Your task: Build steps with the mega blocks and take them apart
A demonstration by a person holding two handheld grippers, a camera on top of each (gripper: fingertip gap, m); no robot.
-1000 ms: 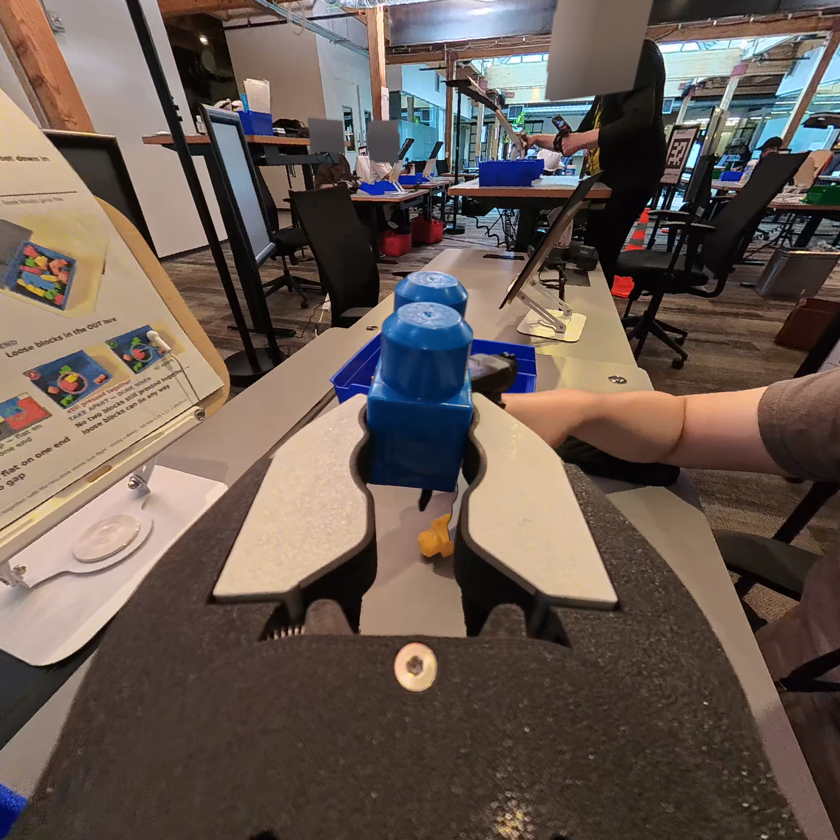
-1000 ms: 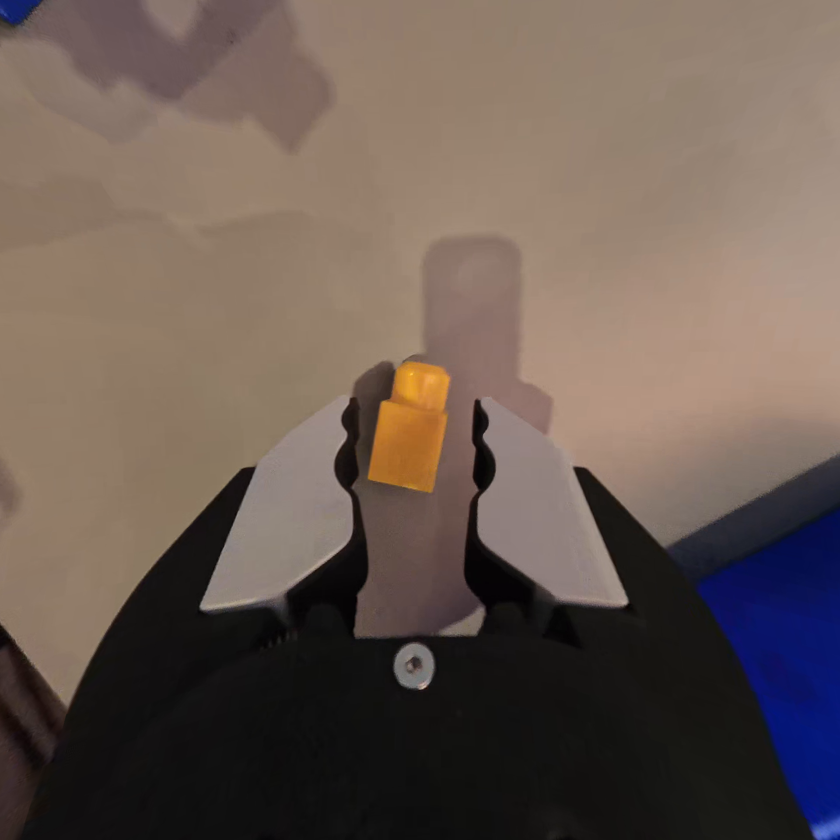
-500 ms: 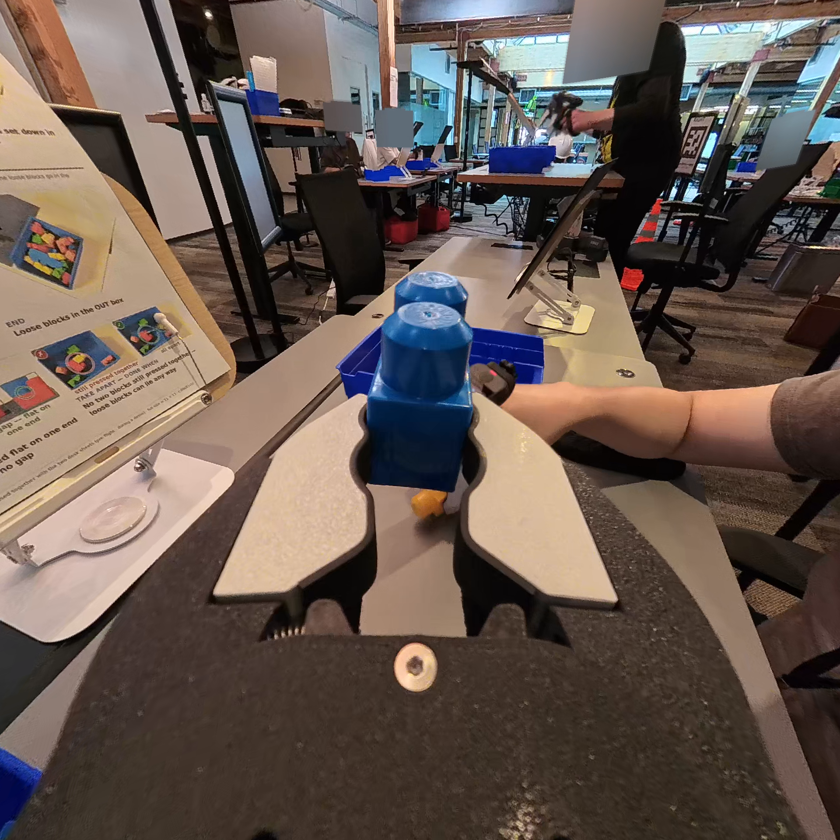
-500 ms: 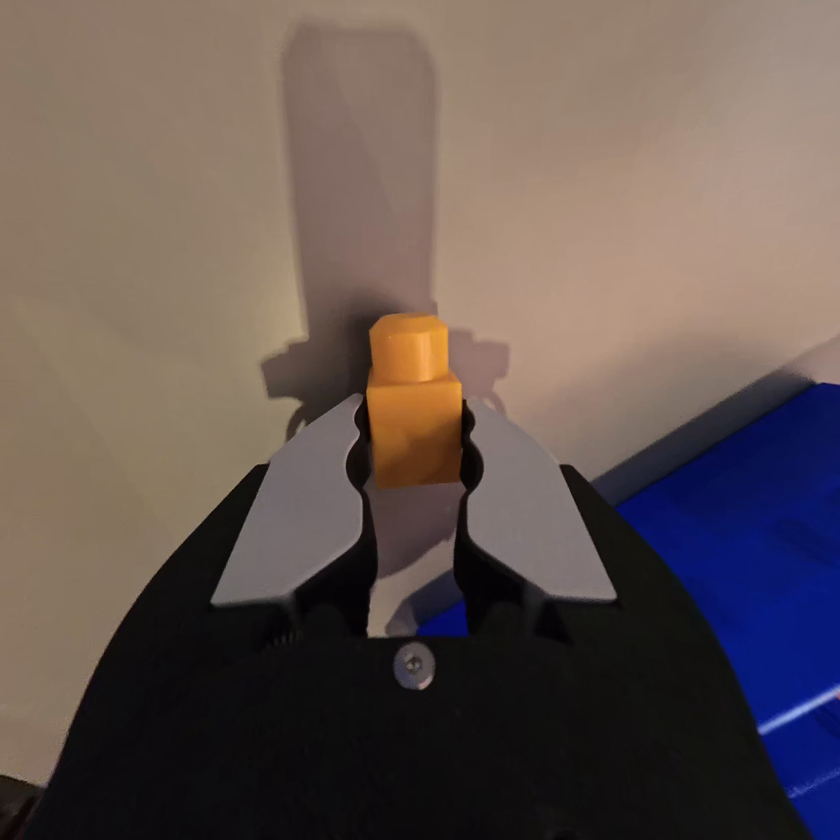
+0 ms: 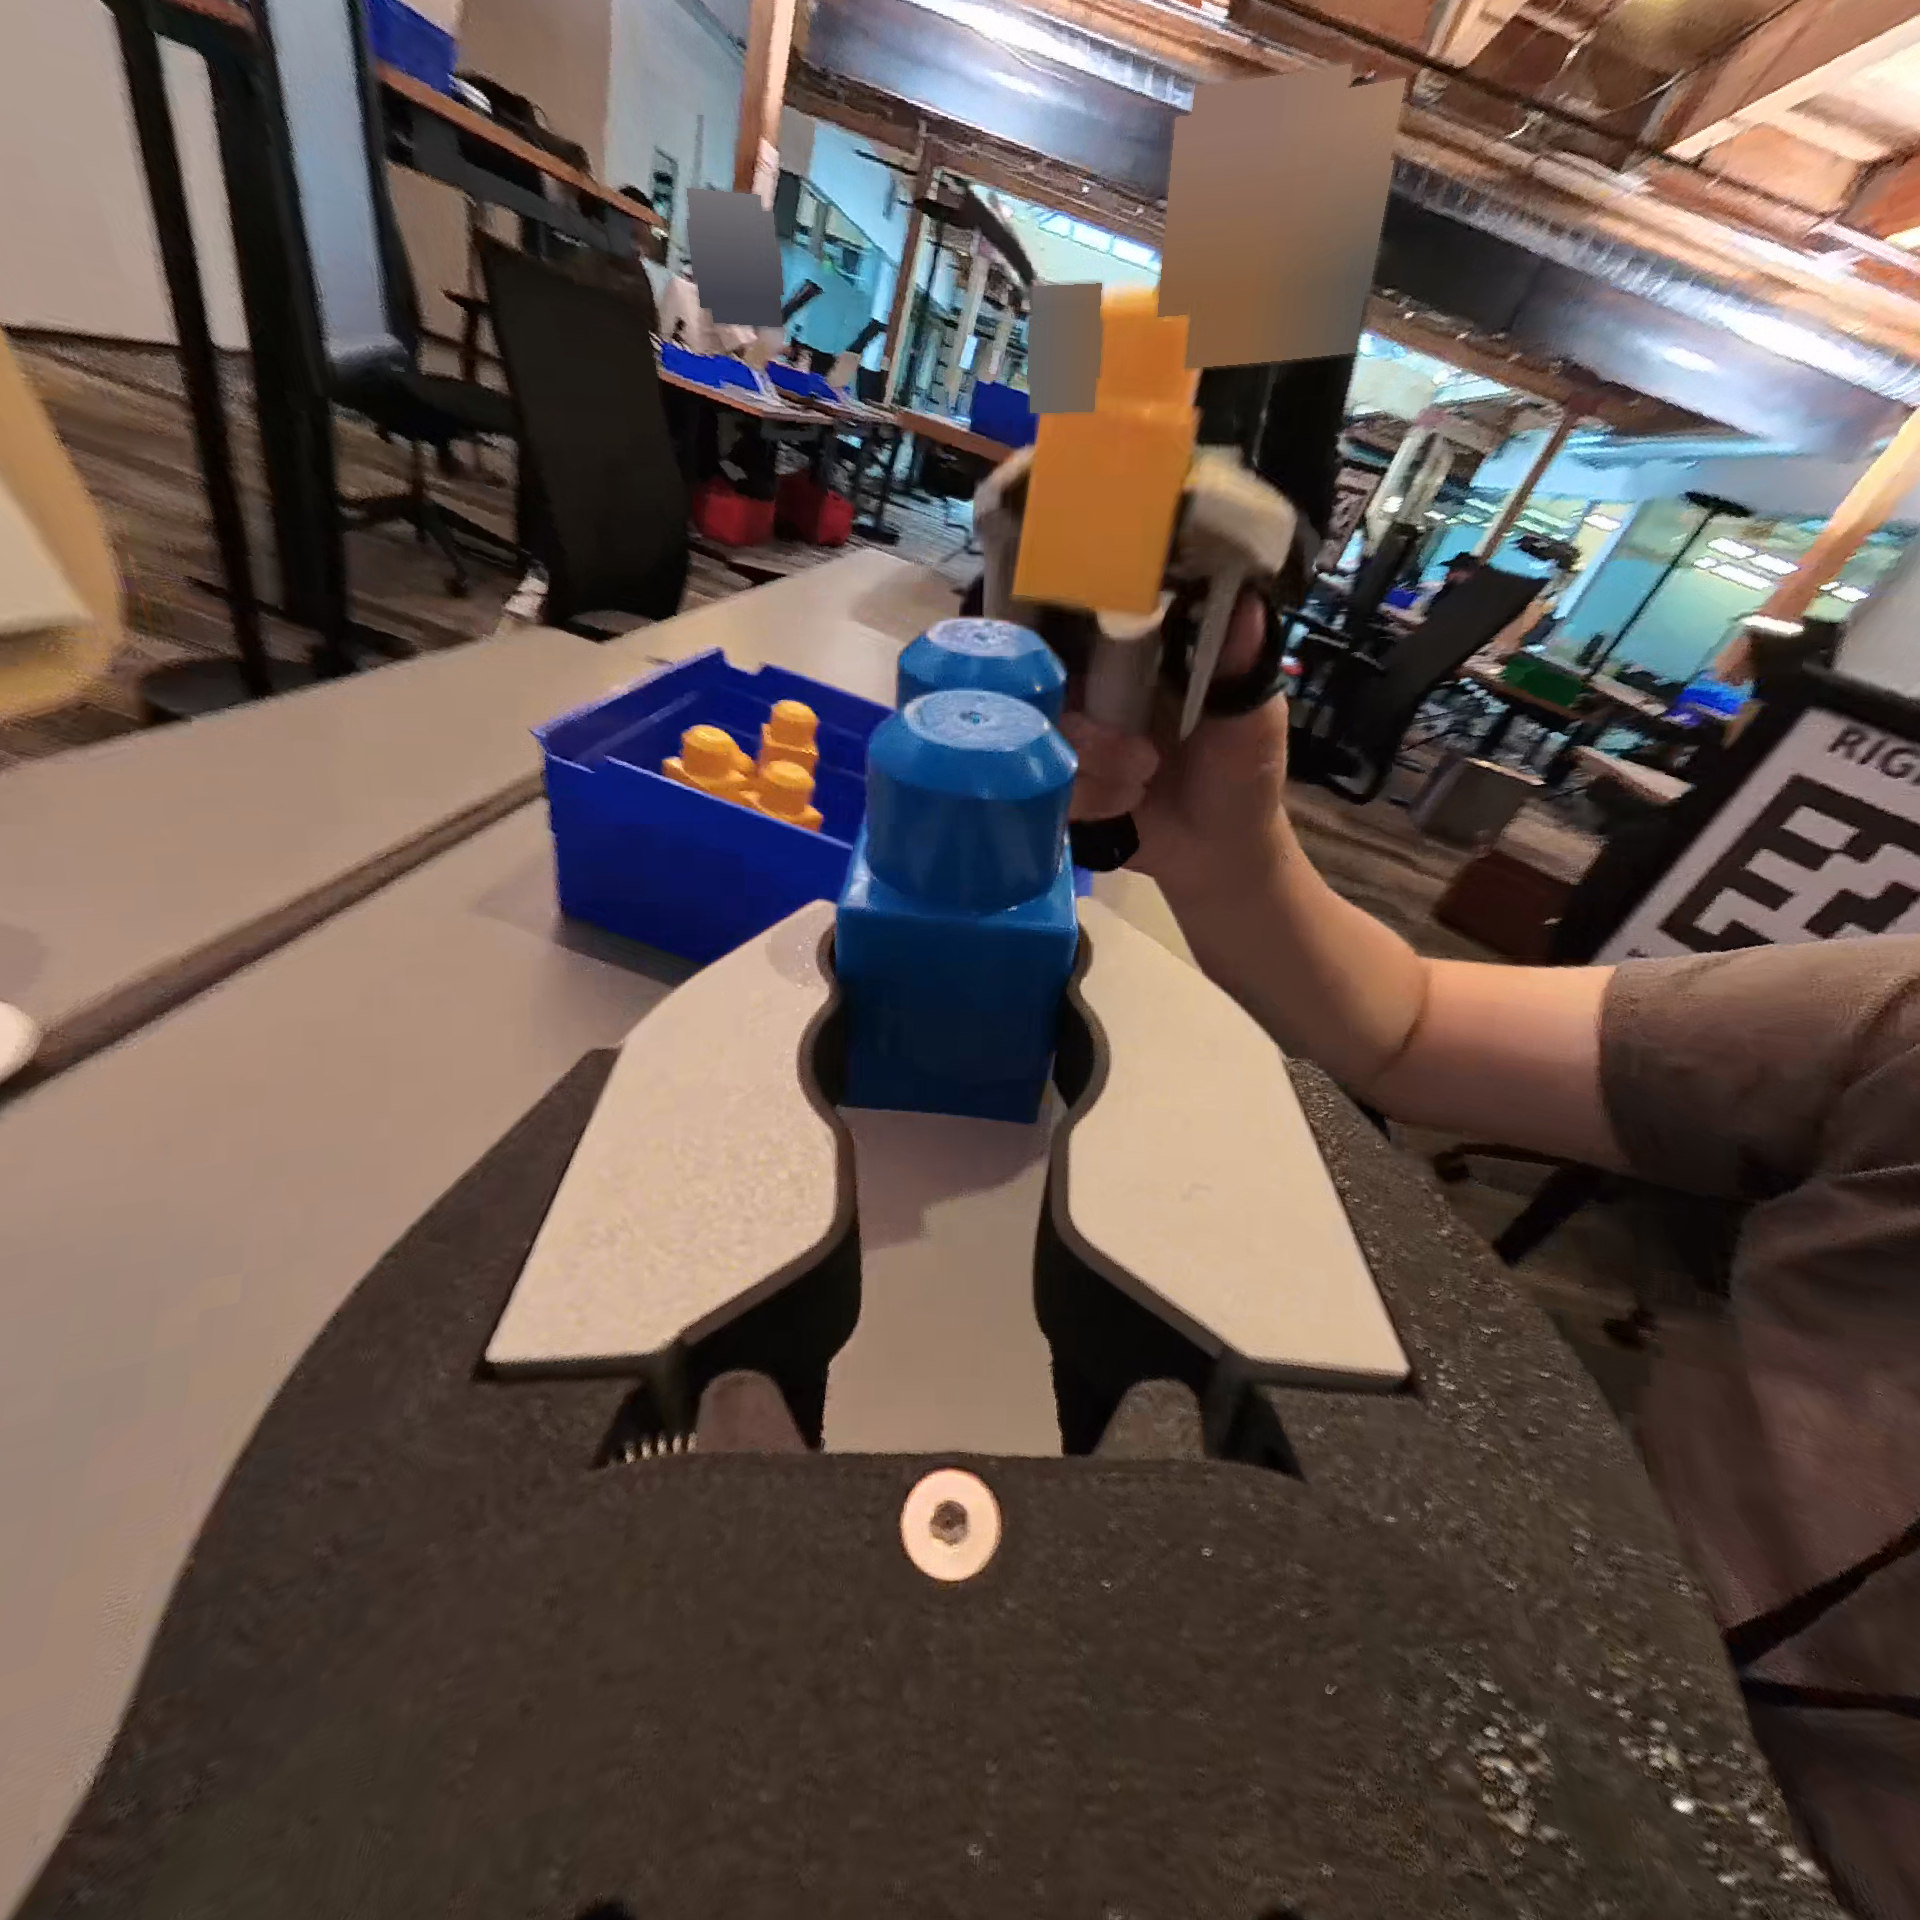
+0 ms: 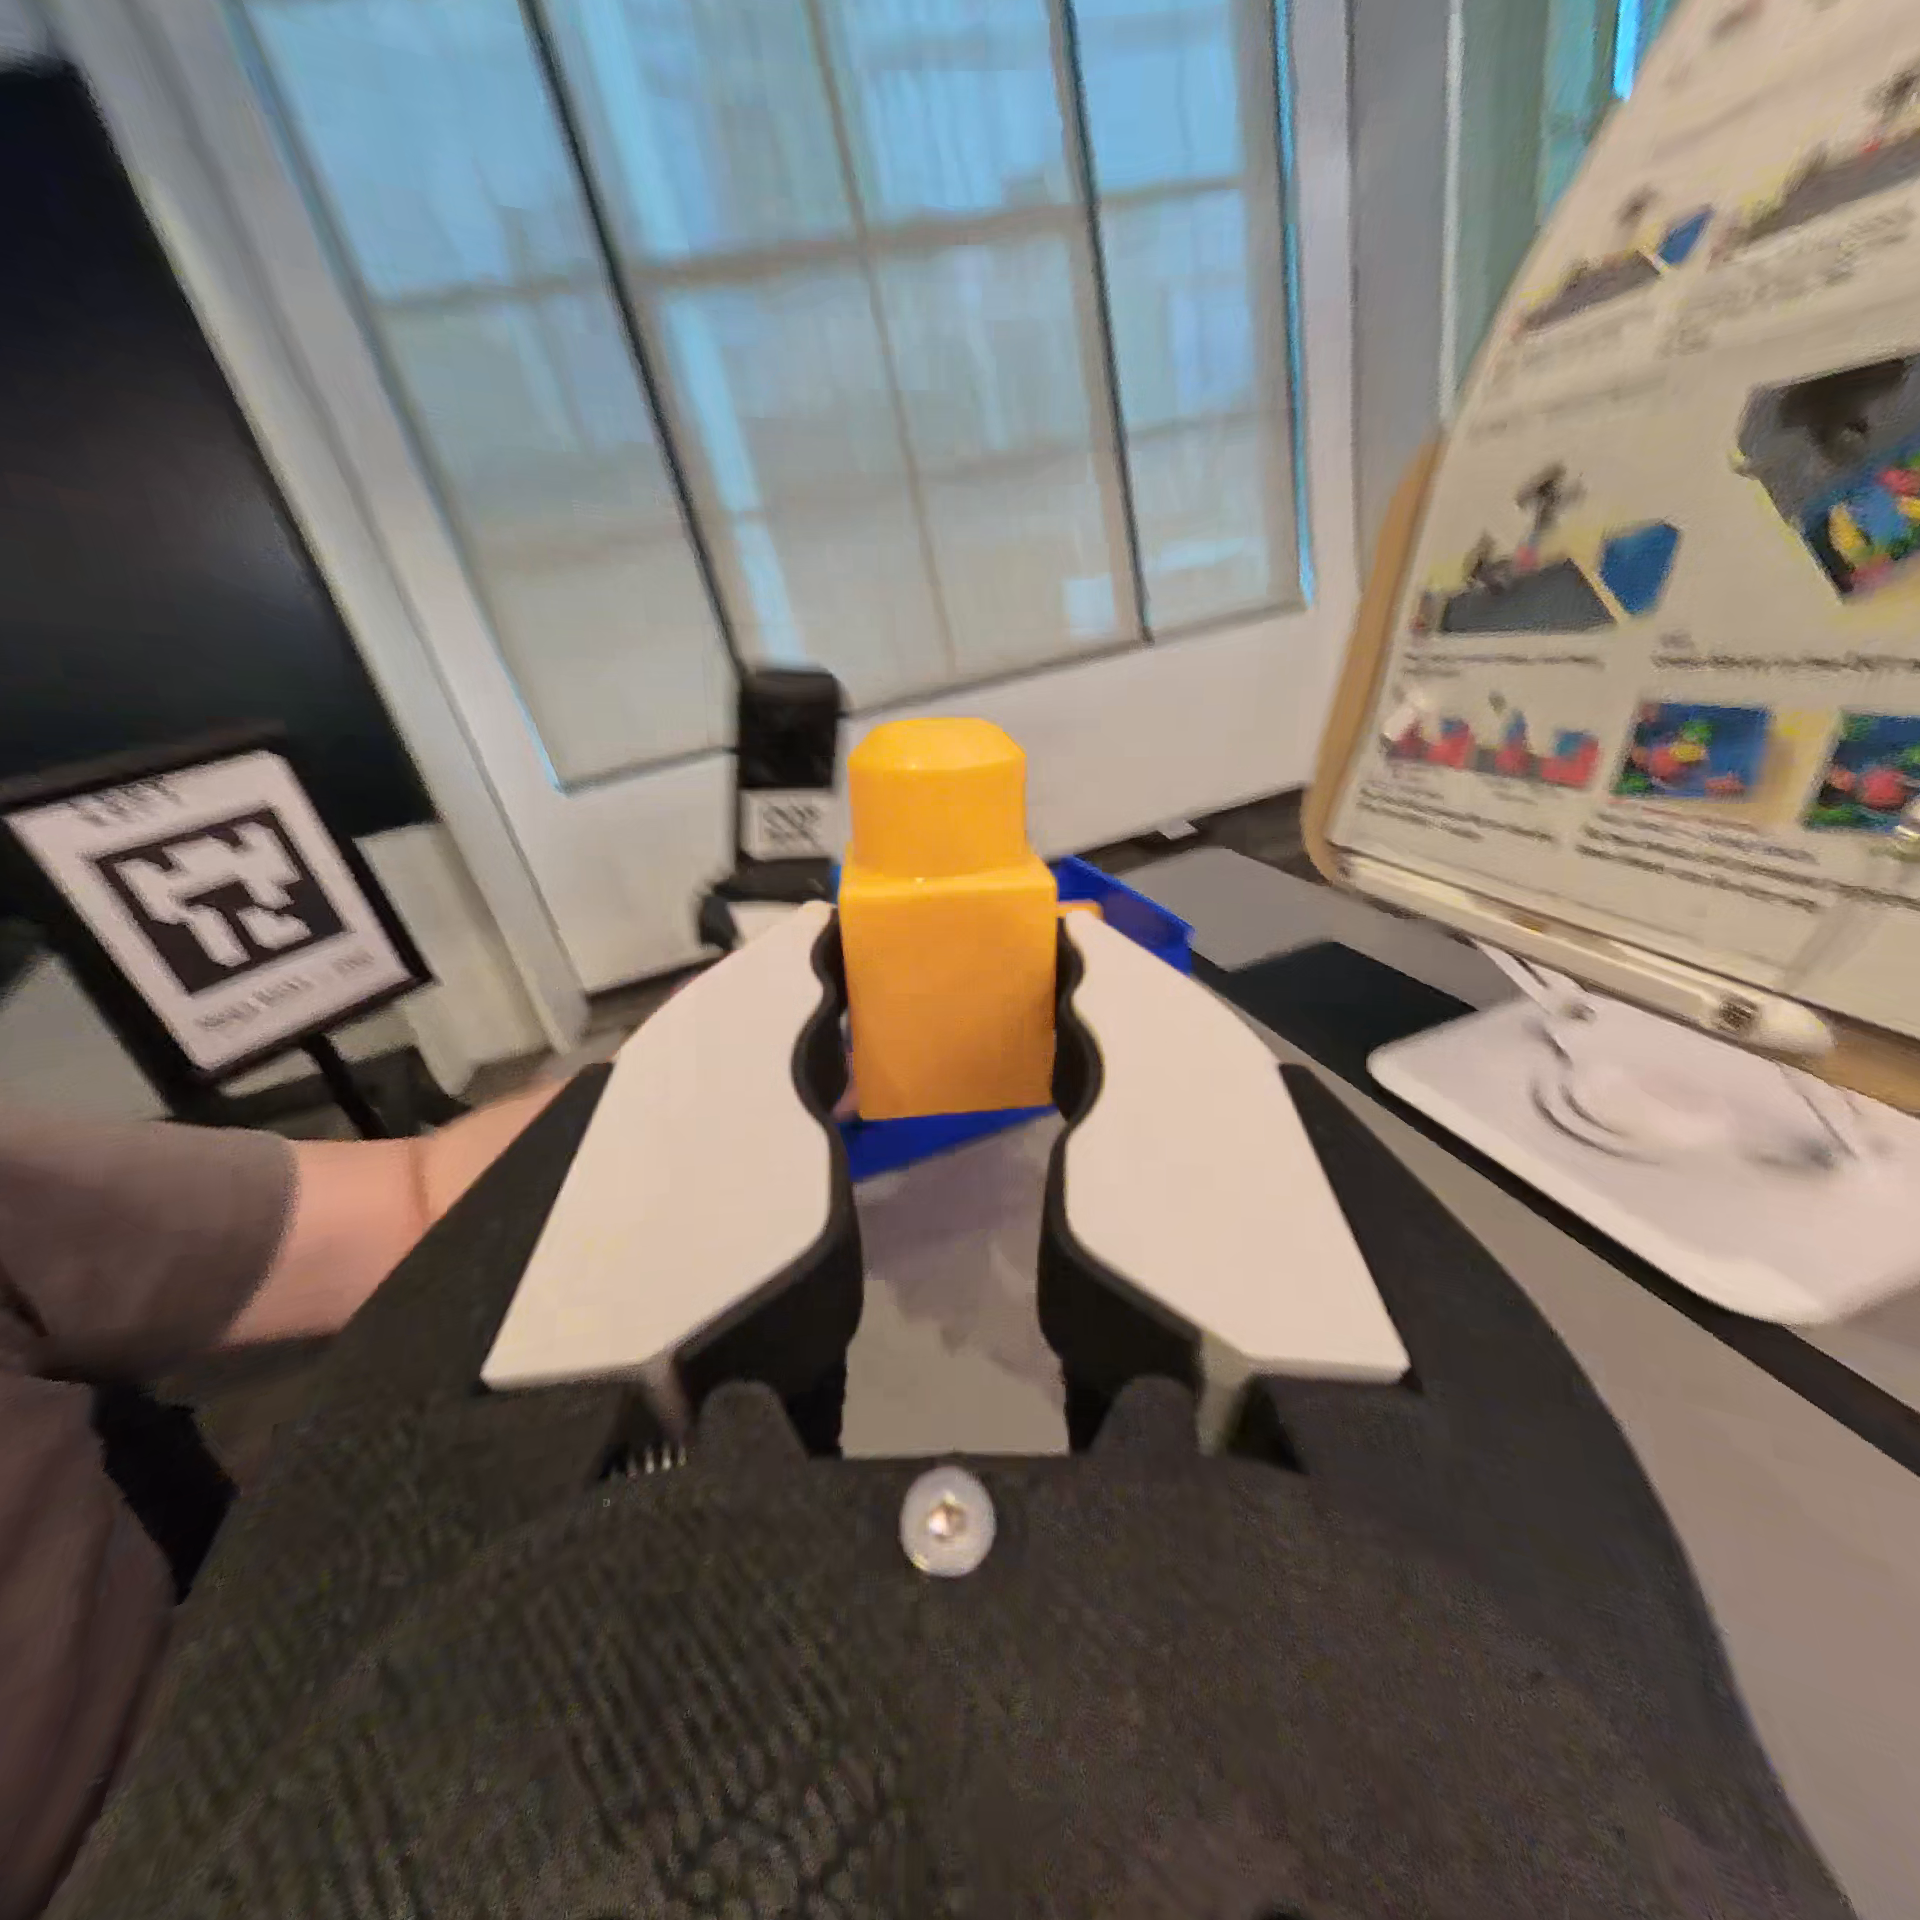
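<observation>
My left gripper is shut on a blue two-stud mega block, held upright above the grey table. My right gripper is shut on a one-stud orange block, held upright in the air. In the left wrist view that orange block and the right gripper are raised above and just behind the blue block, apart from it. A blue block shows just below the orange one in the right wrist view.
A blue bin holding an orange block stands on the table behind my left gripper. An instruction board on a white stand is at the right of the right wrist view. A marker sign stands at the left. Office chairs and desks lie beyond. My right fingertips sit around 10 centimeters from my left ones.
My right gripper closed on the orange block on the table, lifted it and swung up to above the blue block. My left gripper turned right, holding its block.
</observation>
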